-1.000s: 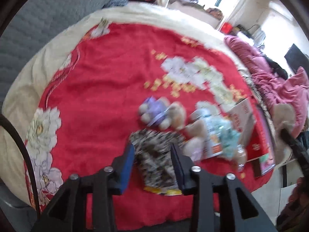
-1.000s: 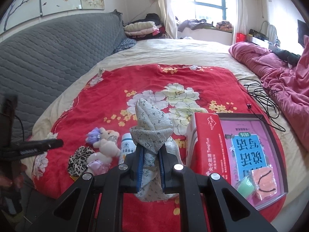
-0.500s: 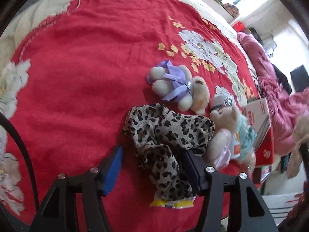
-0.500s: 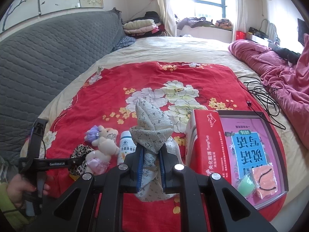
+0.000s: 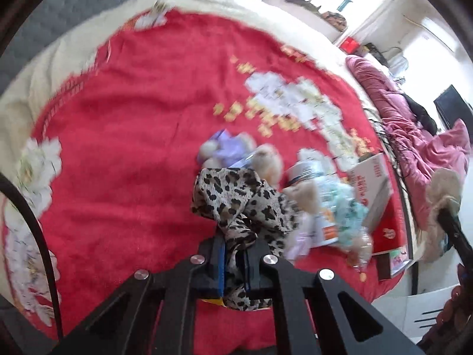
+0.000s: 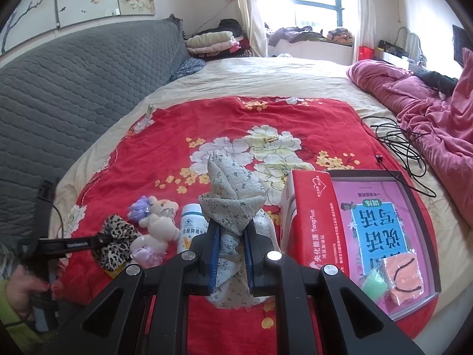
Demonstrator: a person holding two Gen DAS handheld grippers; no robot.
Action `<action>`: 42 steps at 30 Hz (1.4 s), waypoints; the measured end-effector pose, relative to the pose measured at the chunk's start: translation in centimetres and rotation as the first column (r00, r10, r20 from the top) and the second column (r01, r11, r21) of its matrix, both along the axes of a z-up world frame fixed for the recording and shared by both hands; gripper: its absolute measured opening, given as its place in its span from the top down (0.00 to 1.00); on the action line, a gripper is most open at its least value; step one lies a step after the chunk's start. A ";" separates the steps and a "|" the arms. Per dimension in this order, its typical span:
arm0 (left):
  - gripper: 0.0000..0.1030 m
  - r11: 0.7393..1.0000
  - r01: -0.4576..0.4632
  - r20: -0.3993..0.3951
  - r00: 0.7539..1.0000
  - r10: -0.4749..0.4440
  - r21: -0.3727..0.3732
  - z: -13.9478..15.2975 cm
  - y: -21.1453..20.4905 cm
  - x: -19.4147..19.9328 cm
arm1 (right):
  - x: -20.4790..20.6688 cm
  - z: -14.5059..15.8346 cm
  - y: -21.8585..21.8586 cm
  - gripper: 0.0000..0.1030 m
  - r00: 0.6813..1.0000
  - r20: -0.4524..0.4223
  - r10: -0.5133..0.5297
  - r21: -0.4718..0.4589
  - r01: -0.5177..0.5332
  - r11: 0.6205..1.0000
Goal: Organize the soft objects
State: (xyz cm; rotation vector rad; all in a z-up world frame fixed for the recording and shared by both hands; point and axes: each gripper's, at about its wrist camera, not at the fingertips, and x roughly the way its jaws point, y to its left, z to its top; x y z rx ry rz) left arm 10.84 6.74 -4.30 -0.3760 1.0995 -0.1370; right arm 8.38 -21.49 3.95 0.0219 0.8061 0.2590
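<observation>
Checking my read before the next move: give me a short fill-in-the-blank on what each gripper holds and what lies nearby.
1. The left gripper is shut on the ____-print cloth.
2. The right gripper is shut on the pale floral ____.
3. The red box lies beside a tray lined with a ____ sheet.
4. The white bottle lies between the plush bears and the ____ gripper's cloth.

Missing words: leopard; cloth; pink; right

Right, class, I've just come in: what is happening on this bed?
A person is sorting soft things on a red blanket, one tool in each hand. The left tool is shut on a leopard cloth. The right tool is shut on a grey floral cloth. Two plush bears, a bottle and a red box lie nearby.
</observation>
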 end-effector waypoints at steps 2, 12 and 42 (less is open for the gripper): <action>0.92 0.999 0.021 0.046 0.999 -0.022 0.032 2.3 -1.2 -0.4 | -0.3 0.4 -0.2 0.85 1.000 0.012 -0.003 0.007 0.003 1.000; 0.92 0.985 0.093 0.179 0.977 -0.118 0.146 10.1 -7.1 -1.1 | -2.3 3.1 -2.9 0.85 0.996 0.076 -0.036 0.040 0.033 0.999; 0.92 0.890 0.398 0.203 0.874 -0.441 0.222 12.3 -29.3 -1.1 | -7.4 3.5 -22.6 0.85 0.931 0.085 -0.355 0.088 0.348 0.933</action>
